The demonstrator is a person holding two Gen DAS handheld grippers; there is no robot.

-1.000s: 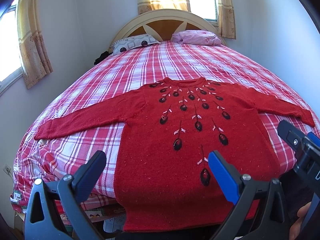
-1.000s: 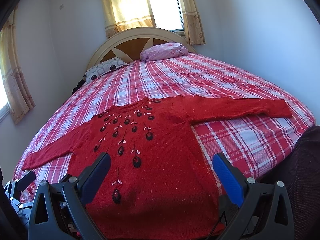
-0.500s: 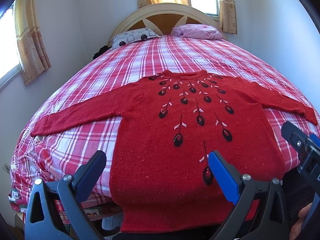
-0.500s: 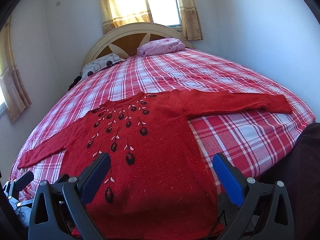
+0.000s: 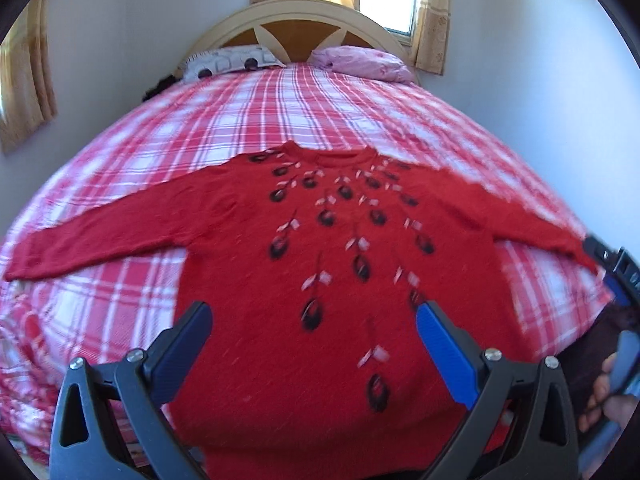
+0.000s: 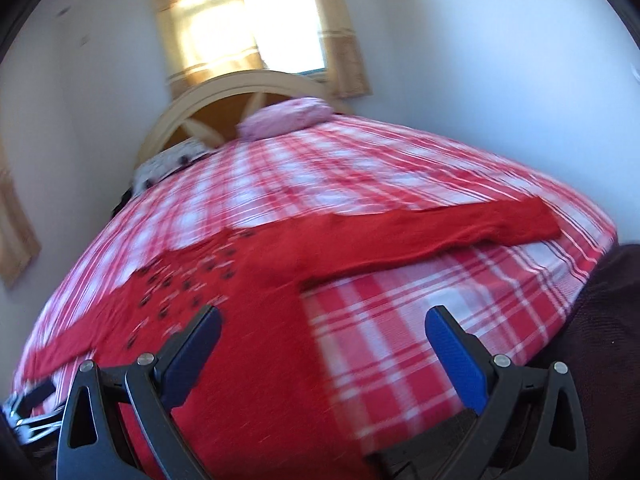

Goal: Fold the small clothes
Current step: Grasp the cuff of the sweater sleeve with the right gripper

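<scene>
1. Both cameras have pushed in over the bed since a second ago – the red sweater (image 5: pixel 332 280) fills more of the left view, and the right view has swung toward the sweater's right sleeve (image 6: pixel 460 228).
2. Left gripper (image 5: pixel 312 340): fingers spread wide, holding nothing; the sweater body lies flat on the plaid bedspread (image 5: pixel 280 120) straight ahead of and beneath it, its left sleeve (image 5: pixel 100 240) stretched off to that gripper's left.
3. Right gripper (image 6: pixel 322 344): also spread and empty; the sweater's side edge runs between its fingers, the right sleeve ahead and to its right.
4. Risk, as I judge it – both views are blurred by motion, so a hasty pinch could catch the bedspread along with the knit, or grab one layer only and drag the sweater askew.
</scene>
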